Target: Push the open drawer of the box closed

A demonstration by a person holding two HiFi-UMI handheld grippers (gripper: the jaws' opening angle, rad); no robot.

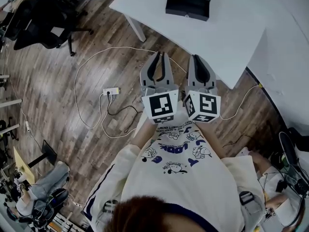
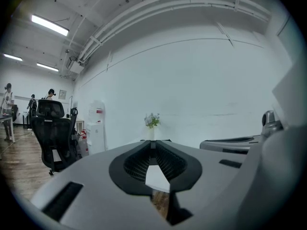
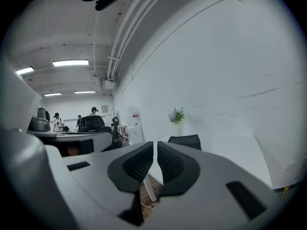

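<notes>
A black box point(image 1: 188, 1) stands at the far side of the white table point(image 1: 227, 42); from the head view I cannot tell whether its drawer is open. The right gripper view shows the box point(image 3: 184, 140) as a small dark shape past the jaws. My left gripper point(image 1: 161, 54) and right gripper point(image 1: 198, 57) are held side by side close to my body, over the wooden floor, short of the table's near edge. Both are shut on nothing: the left gripper's point(image 2: 152, 143) jaw tips meet, and the right gripper's point(image 3: 155, 145) jaws leave only a thin slit.
A black office chair point(image 1: 41, 18) stands at the left. A power strip point(image 1: 111, 91) and white cables lie on the floor in front of me. A table leg point(image 1: 135, 28) slants down near the grippers. A second white surface point(image 1: 285, 57) adjoins at the right. A vase of flowers point(image 2: 152, 123) stands far off.
</notes>
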